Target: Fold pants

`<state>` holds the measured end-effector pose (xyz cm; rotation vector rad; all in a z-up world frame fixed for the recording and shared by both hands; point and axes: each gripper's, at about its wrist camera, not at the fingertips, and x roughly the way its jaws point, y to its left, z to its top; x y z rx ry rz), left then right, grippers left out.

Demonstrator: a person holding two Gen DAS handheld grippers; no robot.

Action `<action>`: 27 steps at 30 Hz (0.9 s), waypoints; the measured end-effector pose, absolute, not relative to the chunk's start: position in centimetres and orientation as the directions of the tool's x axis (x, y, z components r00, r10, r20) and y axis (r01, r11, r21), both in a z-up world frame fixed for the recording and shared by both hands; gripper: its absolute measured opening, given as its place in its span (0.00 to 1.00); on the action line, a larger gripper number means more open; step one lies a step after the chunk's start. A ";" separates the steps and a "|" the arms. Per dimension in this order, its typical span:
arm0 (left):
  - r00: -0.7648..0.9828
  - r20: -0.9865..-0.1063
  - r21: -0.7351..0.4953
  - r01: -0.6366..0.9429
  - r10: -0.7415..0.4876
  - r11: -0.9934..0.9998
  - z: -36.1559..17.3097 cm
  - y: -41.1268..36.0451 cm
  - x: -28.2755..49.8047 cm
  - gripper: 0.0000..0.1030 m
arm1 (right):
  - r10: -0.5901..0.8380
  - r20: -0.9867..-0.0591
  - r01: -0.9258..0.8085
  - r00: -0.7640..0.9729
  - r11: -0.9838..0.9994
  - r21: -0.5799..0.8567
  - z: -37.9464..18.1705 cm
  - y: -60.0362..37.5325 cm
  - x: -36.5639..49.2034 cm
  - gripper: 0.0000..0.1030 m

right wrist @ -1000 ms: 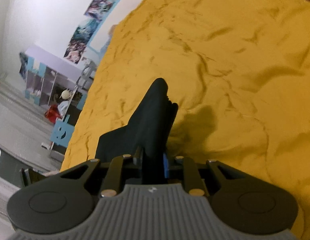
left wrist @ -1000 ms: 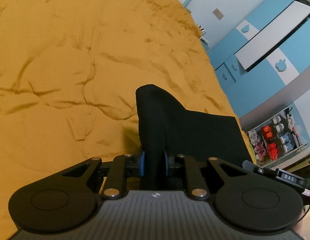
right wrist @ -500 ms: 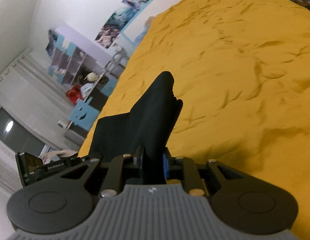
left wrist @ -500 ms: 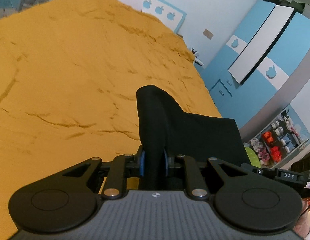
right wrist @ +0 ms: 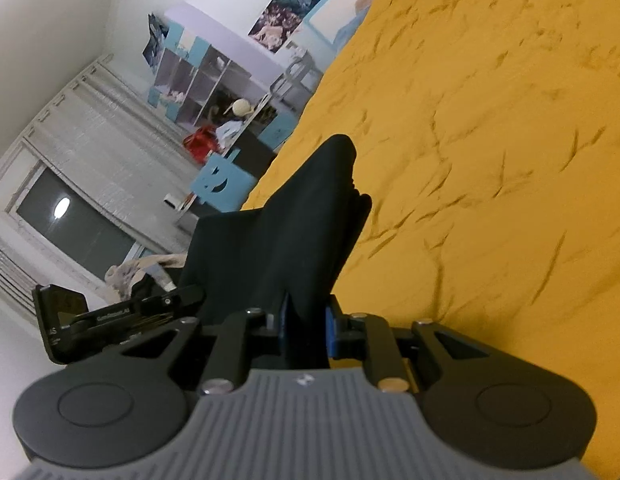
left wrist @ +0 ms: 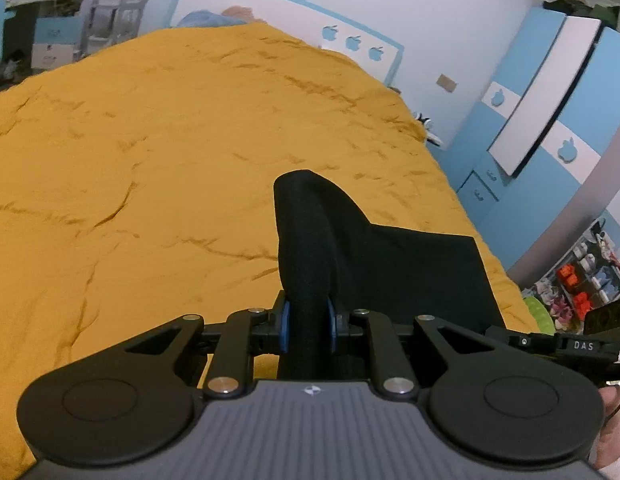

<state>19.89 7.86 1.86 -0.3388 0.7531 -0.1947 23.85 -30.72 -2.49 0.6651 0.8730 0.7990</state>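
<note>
Black pants (left wrist: 390,264) hang stretched between my two grippers above an orange bedspread (left wrist: 150,160). My left gripper (left wrist: 307,326) is shut on one bunched corner of the cloth, which sticks up past the blue pads. In the right wrist view my right gripper (right wrist: 306,326) is shut on the other corner of the pants (right wrist: 270,240). Each view shows the other gripper's body at its edge: the right one (left wrist: 582,346) and the left one (right wrist: 110,314). The lower part of the pants is hidden behind the grippers.
The bed fills most of both views. A blue and white wardrobe (left wrist: 550,120) stands past the bed's right side, with a shelf of small items (left wrist: 578,280) beside it. On the other side are shelving (right wrist: 214,80), a blue chair (right wrist: 222,180) and a window (right wrist: 70,224).
Both grippers rose and tilted up with the pants in them. The bed lies farther below now, and more of the walls and furniture shows.
</note>
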 end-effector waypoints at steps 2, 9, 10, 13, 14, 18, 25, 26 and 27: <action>0.704 -0.647 -0.377 0.042 -0.295 0.925 0.7 8.5 19.9 0.19 | 0.817 -0.420 -0.315 0.396 0.550 0.773 -3.4 -29.8 23.4 0.13; 0.642 -0.680 -0.445 0.024 -0.355 0.895 -4.5 8.5 23.0 0.19 | 0.770 -0.494 -0.236 0.403 0.609 0.757 -7.0 -29.6 23.8 0.13; 0.633 -0.684 -0.450 0.026 -0.364 0.892 -5.0 8.2 23.9 0.19 | 0.764 -0.501 -0.224 0.407 0.615 0.756 -7.3 -29.8 24.1 0.13; 0.611 -0.695 -0.459 0.031 -0.380 0.888 -6.2 7.8 26.1 0.19 | 0.747 -0.519 -0.189 0.417 0.629 0.754 -8.3 -30.1 25.3 0.13; 0.605 -0.698 -0.457 0.035 -0.383 0.889 -6.4 7.5 27.0 0.19 | 0.741 -0.523 -0.180 0.420 0.633 0.753 -8.6 -30.3 25.8 0.13; 0.580 -0.711 -0.457 0.049 -0.398 0.888 -7.8 7.2 28.8 0.19 | 0.719 -0.542 -0.147 0.435 0.651 0.745 -9.9 -30.9 28.0 0.13; 0.532 -0.755 -0.424 0.047 -0.382 0.904 -11.2 6.3 31.4 0.19 | 0.680 -0.597 -0.089 0.426 0.688 0.720 -13.3 -32.0 30.5 0.13; 0.525 -0.767 -0.408 0.043 -0.368 0.912 -11.7 6.2 31.6 0.19 | 0.674 -0.606 -0.083 0.422 0.695 0.715 -14.0 -32.0 30.8 0.13; 0.517 -0.777 -0.398 0.039 -0.360 0.916 -12.1 6.2 31.7 0.19 | 0.673 -0.610 -0.076 0.418 0.695 0.715 -14.6 -32.0 31.0 0.13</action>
